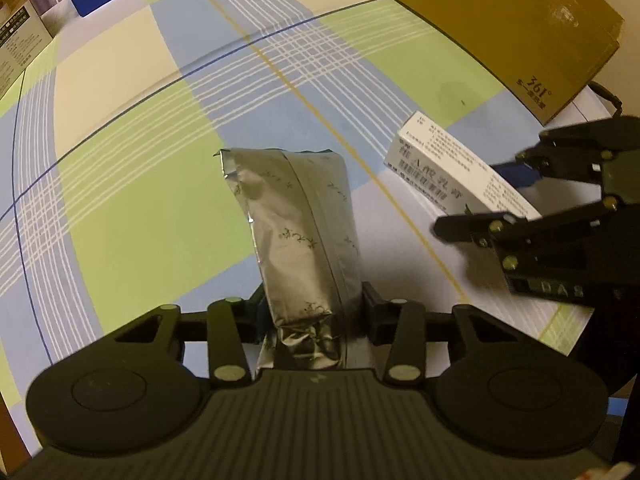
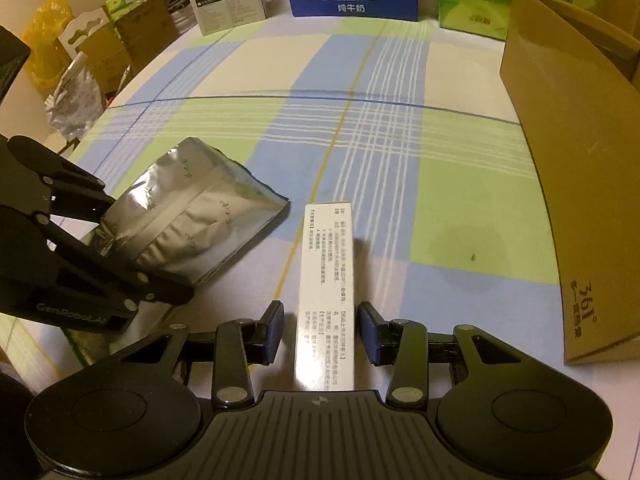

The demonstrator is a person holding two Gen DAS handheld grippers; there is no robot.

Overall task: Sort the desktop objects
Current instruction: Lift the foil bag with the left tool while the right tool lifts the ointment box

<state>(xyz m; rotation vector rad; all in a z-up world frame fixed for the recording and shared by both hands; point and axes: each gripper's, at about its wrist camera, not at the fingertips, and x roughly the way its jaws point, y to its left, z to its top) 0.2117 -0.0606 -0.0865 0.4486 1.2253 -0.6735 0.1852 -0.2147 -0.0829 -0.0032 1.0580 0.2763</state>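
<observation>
Left gripper [image 1: 312, 312] pinches the crinkled silver foil pouch [image 1: 296, 216] lying left of the slim white carton [image 2: 326, 280] (matte, printed), which sits between the right gripper [image 2: 320, 332]'s parted pads on checked cloth [image 2: 460, 184]

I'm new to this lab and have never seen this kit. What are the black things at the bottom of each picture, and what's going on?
Each is a hand-held claw with a camera on it looking along its two fingers. One picture comes from the left claw, the other from the right claw; each also shows in the other's view. They work over a checked tablecloth. The left claw is shut on a silver foil pouch. The right claw straddles a long white medicine box, with small gaps at its pads. A brown cardboard box stands to the right.
</observation>
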